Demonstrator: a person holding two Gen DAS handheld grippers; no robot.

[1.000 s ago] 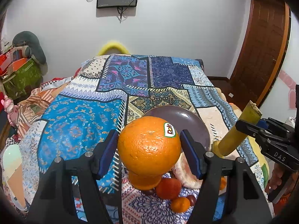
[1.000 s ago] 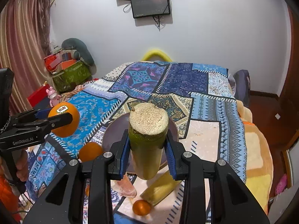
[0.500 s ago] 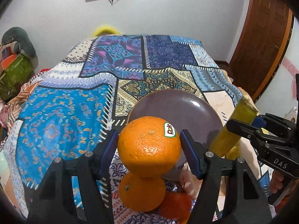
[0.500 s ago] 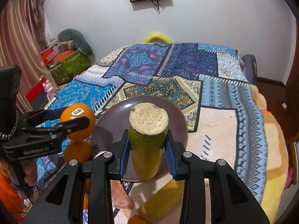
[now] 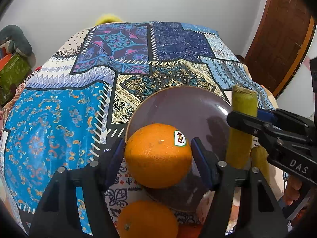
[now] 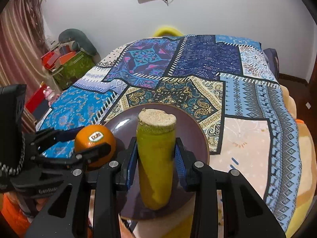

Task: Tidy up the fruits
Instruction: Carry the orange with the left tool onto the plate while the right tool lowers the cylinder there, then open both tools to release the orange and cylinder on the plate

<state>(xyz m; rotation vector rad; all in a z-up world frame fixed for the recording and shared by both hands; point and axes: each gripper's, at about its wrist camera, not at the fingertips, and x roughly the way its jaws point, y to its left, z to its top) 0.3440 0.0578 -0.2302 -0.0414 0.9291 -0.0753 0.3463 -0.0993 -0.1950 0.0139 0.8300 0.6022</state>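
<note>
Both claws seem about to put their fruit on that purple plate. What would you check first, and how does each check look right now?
1. Left gripper grips the orange firmly: ok.
2. Right gripper grips the green-yellow stalk piece firmly: ok.
3. Purple plate has bare room: ok.
4. Orange is over the plate: ok, at its near edge.
5. Grippers are apart from each other: ok, though close.
6. Stalk's lower end touches the plate: cannot tell.
</note>
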